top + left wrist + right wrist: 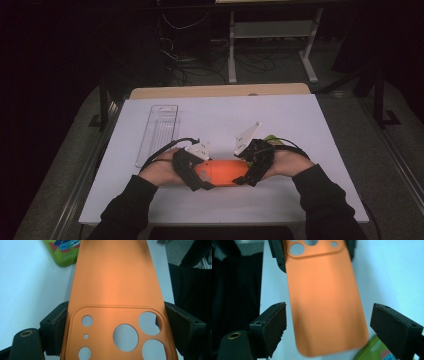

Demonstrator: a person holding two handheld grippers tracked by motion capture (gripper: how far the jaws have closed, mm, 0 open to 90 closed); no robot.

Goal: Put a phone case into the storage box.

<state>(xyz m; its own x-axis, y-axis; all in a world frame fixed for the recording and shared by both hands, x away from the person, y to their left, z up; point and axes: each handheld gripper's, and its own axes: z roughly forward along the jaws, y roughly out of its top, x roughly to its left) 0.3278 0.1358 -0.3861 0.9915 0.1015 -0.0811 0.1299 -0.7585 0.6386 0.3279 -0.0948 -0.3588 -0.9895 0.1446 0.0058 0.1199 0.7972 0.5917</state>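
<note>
- An orange phone case (pixel 222 171) is held just above the white surface (pixel 300 125), near its front edge, between the person's two hands
- Its long axis runs left to right across the surface, from one tool to the other
- The left tool (pixel 115 332) is clamped on the case's camera-cutout end, one pad pressing each long edge
- The right tool (pixel 325 327) faces the plain end; its jaws stand apart, one on each side of that end, with clear gaps and no contact
- So the plain end lies straight ahead of the right tool, already between its jaws, and the case's width would fit the opening; I judge that closing there would give a two-ended hold
- The left hand (pixel 162 170) carries the case alone for now, while the right hand (pixel 287 162) is level with it on the other side
- A green case with a coloured print (pixel 379 350) lies on the surface beneath the plain end, by the right tool
- A clear plastic tray (pixel 159 132) lies well apart, toward the far left
</note>
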